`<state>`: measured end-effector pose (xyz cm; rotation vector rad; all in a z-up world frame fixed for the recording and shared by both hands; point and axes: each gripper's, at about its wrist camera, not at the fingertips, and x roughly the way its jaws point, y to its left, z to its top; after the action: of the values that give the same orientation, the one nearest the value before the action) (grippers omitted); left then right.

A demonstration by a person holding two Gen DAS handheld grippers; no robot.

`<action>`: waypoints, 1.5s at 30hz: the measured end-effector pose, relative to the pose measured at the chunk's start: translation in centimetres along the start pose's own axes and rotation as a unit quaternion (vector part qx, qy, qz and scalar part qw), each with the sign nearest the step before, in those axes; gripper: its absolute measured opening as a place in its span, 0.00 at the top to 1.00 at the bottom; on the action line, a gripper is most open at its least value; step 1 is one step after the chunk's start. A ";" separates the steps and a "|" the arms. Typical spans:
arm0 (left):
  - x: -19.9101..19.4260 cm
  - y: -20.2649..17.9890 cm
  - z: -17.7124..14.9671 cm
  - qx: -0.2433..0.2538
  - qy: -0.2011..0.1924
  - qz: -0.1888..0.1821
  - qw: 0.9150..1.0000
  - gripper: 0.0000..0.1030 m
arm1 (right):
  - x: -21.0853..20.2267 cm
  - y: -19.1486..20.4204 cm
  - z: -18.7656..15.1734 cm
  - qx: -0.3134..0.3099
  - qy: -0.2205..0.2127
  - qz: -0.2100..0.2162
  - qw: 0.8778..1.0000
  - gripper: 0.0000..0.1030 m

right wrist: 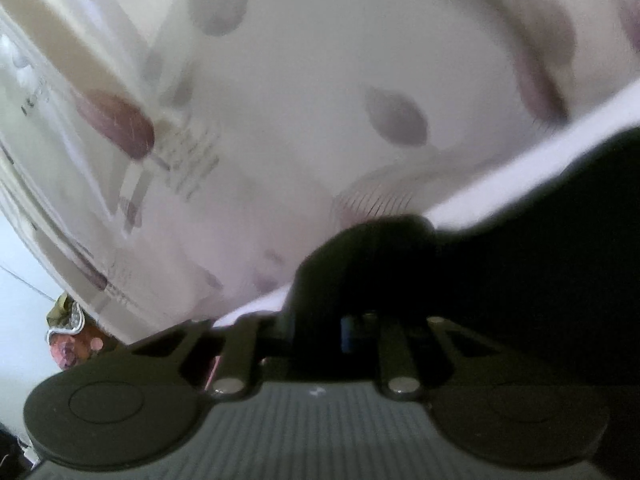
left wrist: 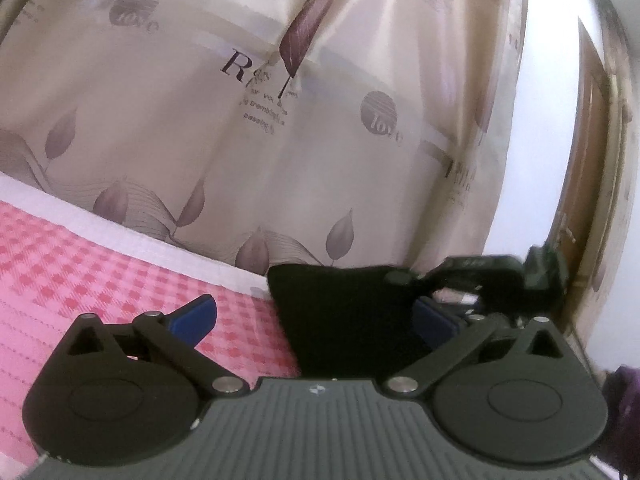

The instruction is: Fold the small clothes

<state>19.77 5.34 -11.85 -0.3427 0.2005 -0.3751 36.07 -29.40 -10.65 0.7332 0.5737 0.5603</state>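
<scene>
We see the left gripper (left wrist: 316,316) with its jaws spread wide over the pink checked cover (left wrist: 100,280), nothing held between them. Its blue pads (left wrist: 196,316) stand well apart, one over the cover, the other against the edge of the black cloth (left wrist: 344,312).

The cloth is our landmark. It lies on the cover near the white border (left wrist: 120,232), its far edge raised against the leaf-print curtain (left wrist: 240,120) behind. In the left wrist view the left gripper's jaws straddle the cloth's near side, and the right gripper (left wrist: 472,276) reaches in at the cloth's far right corner, touching it there. Past that corner, a wooden door (left wrist: 580,184) shows beside the curtain.

In the right wrist view the right gripper (right wrist: 360,324) has its fingers drawn close together, with the cloth (right wrist: 520,260) bunched over and around them. A sliver of blue pad (right wrist: 349,332) shows between dark folds, so we take the gripper to be clamped on the cloth. The picture is blurred, and the cloth fills the lower right of it, lifted clear of the border (right wrist: 540,148), which slants behind the cloth with the curtain (right wrist: 320,80) above.
</scene>
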 end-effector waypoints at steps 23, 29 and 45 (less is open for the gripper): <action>1.7 -0.6 -1.1 0.016 0.043 0.005 0.999 0.00 | -6.9 -9.8 4.1 -0.021 0.015 -0.117 0.993 0.75; 2.0 -0.5 -1.1 0.014 0.051 0.009 0.999 0.00 | -6.4 -12.0 5.6 0.075 -0.005 -0.011 0.997 0.07; 2.0 -0.2 -1.2 0.008 0.053 0.012 0.999 0.00 | -12.2 -14.1 4.0 0.104 -0.084 -0.046 0.990 0.15</action>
<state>21.23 4.02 -13.11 -0.3041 0.3040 -0.3721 33.75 -47.75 -15.26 0.9375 0.5115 0.3527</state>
